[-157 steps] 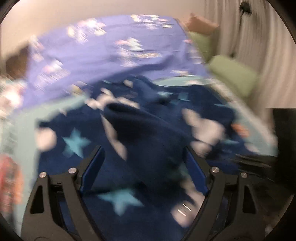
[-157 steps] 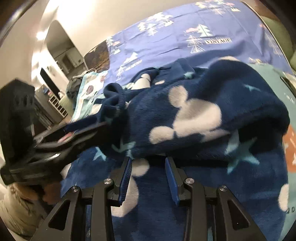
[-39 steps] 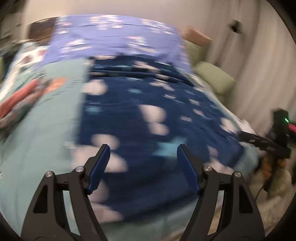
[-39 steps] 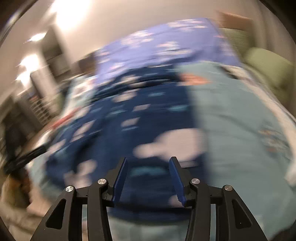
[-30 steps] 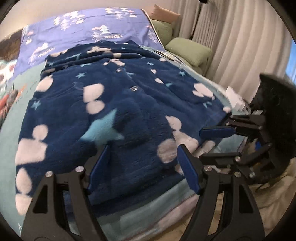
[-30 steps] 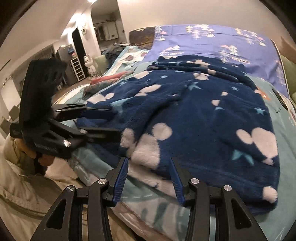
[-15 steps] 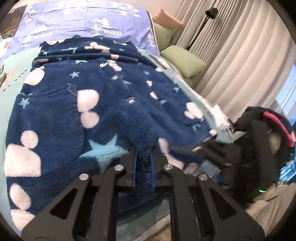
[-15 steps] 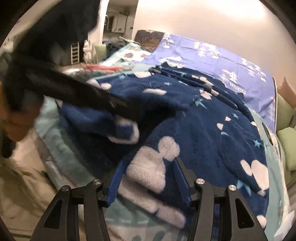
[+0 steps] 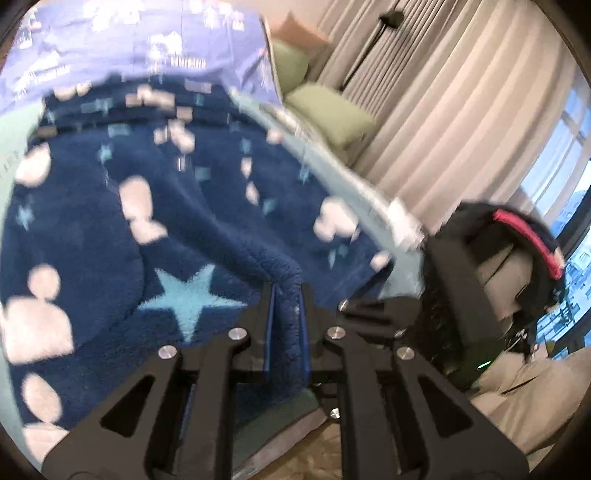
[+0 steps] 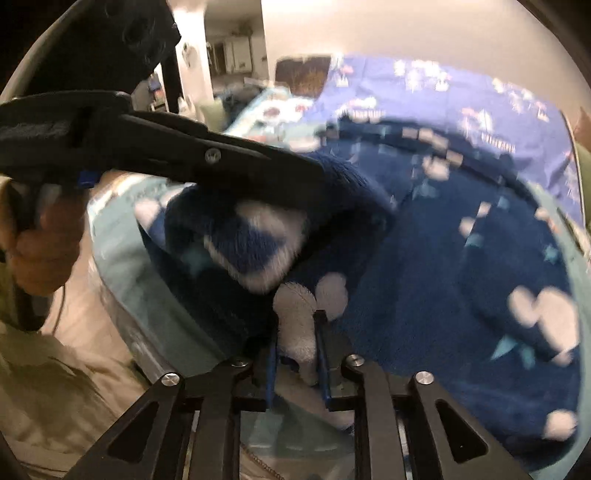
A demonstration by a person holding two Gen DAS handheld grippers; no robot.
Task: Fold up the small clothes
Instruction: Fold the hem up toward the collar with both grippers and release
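The left gripper (image 9: 287, 295) had its fingers pinched narrow on the fleece garment (image 9: 207, 229) hem, the right gripper (image 10: 297, 325) was closing on a white patch at the bed (image 10: 122, 266) edge.

Both fisheye views are bending straight lines toward a dark circular rim, with black vignetting filling the corners. In the left wrist view, daylight is entering through a window (image 9: 569, 206) at the right edge and lighting the pale curtains (image 9: 443, 110) evenly; the far part of the navy fleece garment (image 9: 207, 221) is smearing into motion blur, while the pile nearest the lens is staying sharp. In the right wrist view, warm indoor light is washing the wall (image 10: 406, 29) into glare, the foreground is lying dim, and the garment's pattern is streaking.
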